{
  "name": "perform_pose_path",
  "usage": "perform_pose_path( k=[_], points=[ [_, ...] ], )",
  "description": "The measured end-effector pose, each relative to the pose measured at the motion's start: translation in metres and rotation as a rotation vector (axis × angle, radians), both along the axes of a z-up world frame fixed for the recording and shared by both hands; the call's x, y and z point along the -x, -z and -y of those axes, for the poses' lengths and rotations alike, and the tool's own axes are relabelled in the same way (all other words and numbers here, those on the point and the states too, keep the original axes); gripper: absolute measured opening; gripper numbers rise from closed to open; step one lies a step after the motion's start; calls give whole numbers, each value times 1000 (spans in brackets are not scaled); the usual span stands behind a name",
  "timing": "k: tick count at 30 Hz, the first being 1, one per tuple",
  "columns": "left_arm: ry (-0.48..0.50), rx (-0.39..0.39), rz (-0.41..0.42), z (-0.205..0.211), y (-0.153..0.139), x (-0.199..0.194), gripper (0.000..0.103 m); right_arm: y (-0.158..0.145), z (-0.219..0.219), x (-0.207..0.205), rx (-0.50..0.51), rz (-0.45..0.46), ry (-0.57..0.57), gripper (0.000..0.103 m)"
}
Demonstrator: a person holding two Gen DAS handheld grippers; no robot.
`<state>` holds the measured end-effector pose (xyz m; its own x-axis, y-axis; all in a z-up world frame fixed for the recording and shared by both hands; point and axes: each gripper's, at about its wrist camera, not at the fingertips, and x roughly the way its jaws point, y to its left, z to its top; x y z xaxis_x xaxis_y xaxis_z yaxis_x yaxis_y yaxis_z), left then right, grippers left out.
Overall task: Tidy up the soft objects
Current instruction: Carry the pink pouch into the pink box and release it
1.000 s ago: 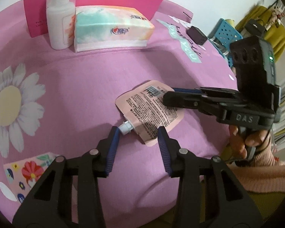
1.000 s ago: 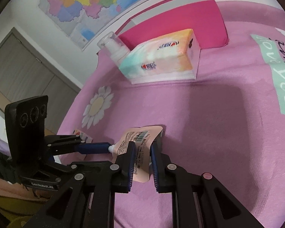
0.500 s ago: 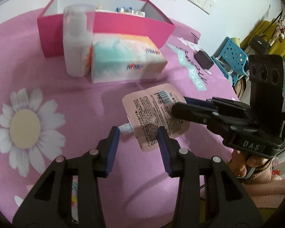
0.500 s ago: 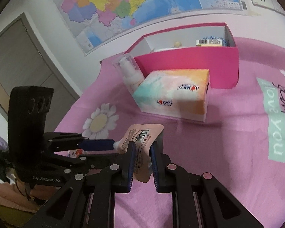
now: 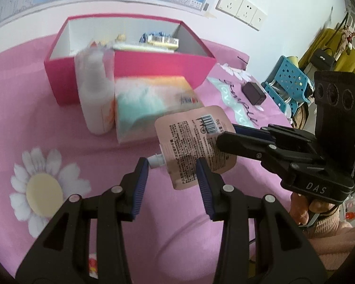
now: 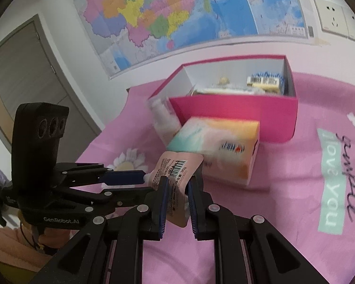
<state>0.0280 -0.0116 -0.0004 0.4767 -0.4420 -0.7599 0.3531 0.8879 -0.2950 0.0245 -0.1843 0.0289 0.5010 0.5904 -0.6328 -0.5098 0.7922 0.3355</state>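
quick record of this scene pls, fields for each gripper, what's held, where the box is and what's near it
right hand-held gripper: shut on the pouch, lifted off the cloth
left hand-held gripper: open, fingers either side of the pouch's white spout
box: pink, open top, at the back, several items inside
tissue pack: in front of the box
bottle: beside the tissue pack, blurred
cloth: pink, daisy print

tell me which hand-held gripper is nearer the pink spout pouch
Right. The right hand-held gripper is clamped on the pink spout pouch, holding it up; the left hand-held gripper sits open around its spout end, not gripping.
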Motion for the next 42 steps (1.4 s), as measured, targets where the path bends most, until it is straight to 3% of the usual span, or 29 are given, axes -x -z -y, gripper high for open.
perform_pose_path(
  k=[23, 30, 42],
  points=[
    [-7, -37, 138, 21, -57, -96, 44, -41, 10, -92, 10, 142, 78, 16],
    [-27, -71, 139, 29, -62, -138, 44, -46, 10, -132, 13, 144, 115, 16],
    [-75, -87, 36, 42, -44, -205, 42, -27, 19, -196, 23, 75, 175, 16]
  ],
)
